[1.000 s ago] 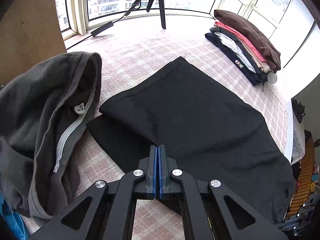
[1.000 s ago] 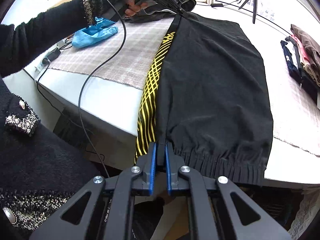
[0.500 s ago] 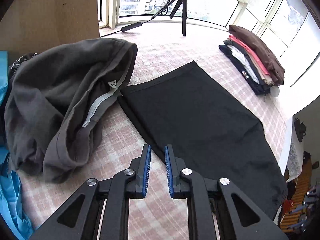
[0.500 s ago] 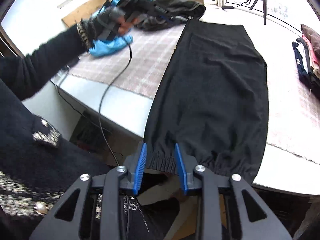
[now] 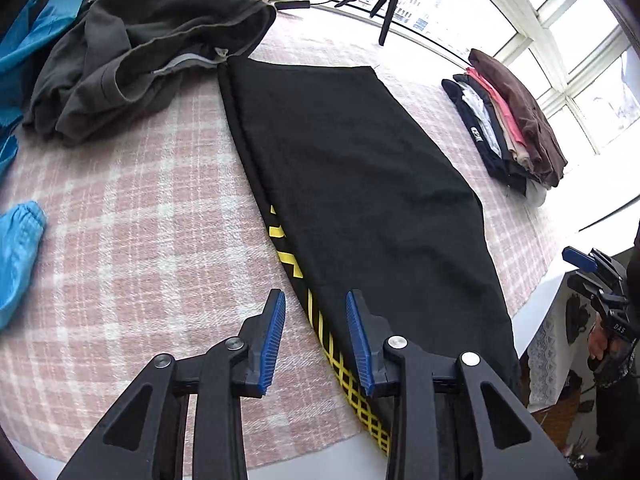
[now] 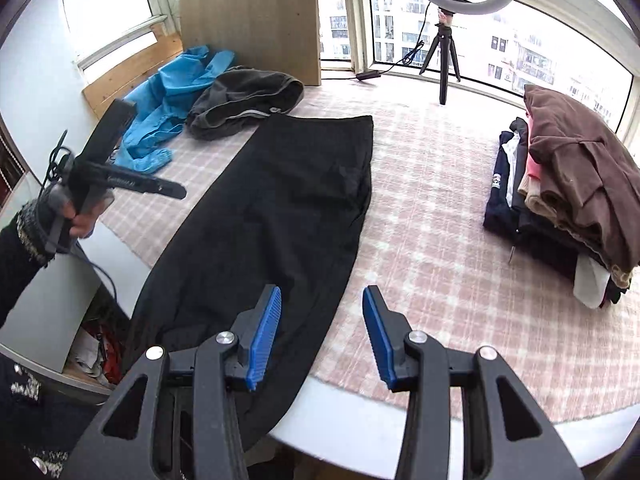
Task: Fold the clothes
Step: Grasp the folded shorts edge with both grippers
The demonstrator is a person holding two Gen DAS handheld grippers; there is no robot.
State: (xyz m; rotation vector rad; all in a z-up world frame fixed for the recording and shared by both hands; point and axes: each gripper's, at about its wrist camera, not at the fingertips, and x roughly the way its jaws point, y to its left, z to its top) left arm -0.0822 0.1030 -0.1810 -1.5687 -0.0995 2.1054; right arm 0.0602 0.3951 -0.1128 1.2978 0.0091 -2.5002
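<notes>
Black trousers (image 5: pixel 360 184) with a yellow lattice side stripe (image 5: pixel 320 320) lie folded lengthwise on the pink checked cloth (image 5: pixel 140 240). Their cuff end hangs over the table's near edge (image 6: pixel 208 360). My left gripper (image 5: pixel 316 332) is open and empty, just above the striped edge. My right gripper (image 6: pixel 320 332) is open and empty, above the trousers' right edge near the cuffs. The left gripper also shows in the right wrist view (image 6: pixel 120 184), held off the table's left side.
A grey hooded garment (image 5: pixel 140 60) and a blue garment (image 5: pixel 24 240) lie at the far left. A stack of folded clothes (image 6: pixel 568 192) sits at the right. A tripod with a ring light (image 6: pixel 448 56) stands by the window. A wooden board (image 6: pixel 252 12) stands behind.
Both grippers were shut on the trousers' edge a second ago; both have let go, opened wide and pulled back. The trousers now lie flat, folded in half.
</notes>
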